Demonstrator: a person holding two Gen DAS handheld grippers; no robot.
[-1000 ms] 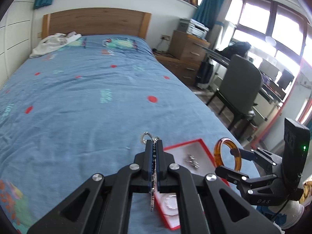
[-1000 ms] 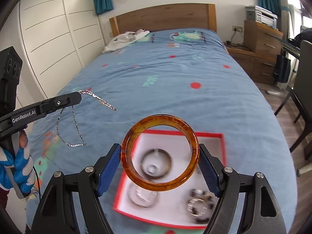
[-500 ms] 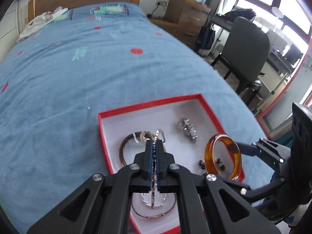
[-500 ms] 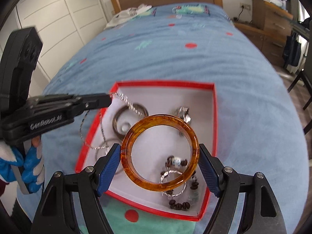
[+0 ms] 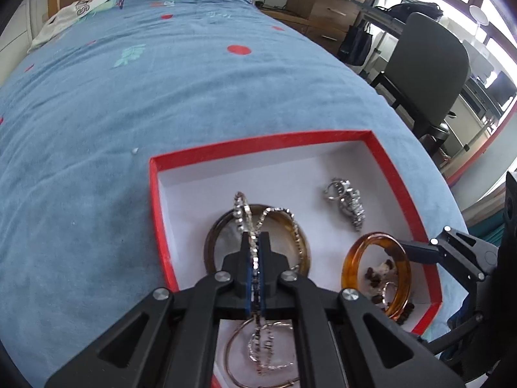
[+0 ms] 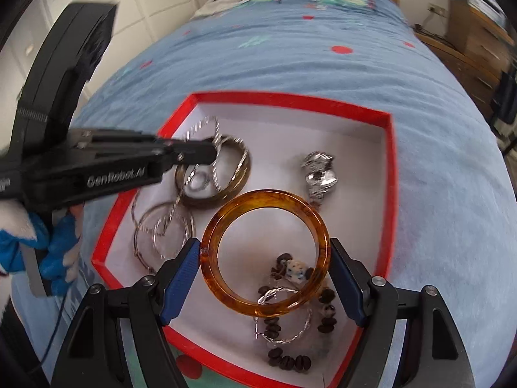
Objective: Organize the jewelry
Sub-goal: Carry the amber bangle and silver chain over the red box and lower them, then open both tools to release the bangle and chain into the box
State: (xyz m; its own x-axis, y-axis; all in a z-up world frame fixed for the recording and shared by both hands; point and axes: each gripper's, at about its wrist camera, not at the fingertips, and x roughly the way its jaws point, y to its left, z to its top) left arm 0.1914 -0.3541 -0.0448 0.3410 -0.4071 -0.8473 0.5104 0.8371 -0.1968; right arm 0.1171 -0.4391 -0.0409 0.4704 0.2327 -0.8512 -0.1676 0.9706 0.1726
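Observation:
A red box with a white floor (image 5: 161,213) (image 6: 389,174) lies on the blue bed. My left gripper (image 5: 255,242) (image 6: 210,153) is shut on a silver chain (image 5: 245,210) (image 6: 197,129), held low over a dark bangle (image 5: 213,232) (image 6: 240,177) in the box; the chain's lower loops (image 6: 161,229) lie on the floor. My right gripper (image 6: 265,252) is shut on an amber bangle (image 6: 268,199) (image 5: 352,258), held over the box's right part above brown beads (image 6: 287,360). A silver watch (image 5: 347,202) (image 6: 318,173) lies in the box.
Thin hoop bangles (image 6: 139,242) (image 5: 232,359) lie at the box's near left. White clothing (image 5: 74,13) lies by the wooden headboard. A dark chair (image 5: 426,68) and wooden drawers (image 5: 326,3) stand right of the bed.
Both grippers have come down and forward over the red box. The chain, hanging free a second ago, now reaches the box floor. The amber bangle is lower over the beads.

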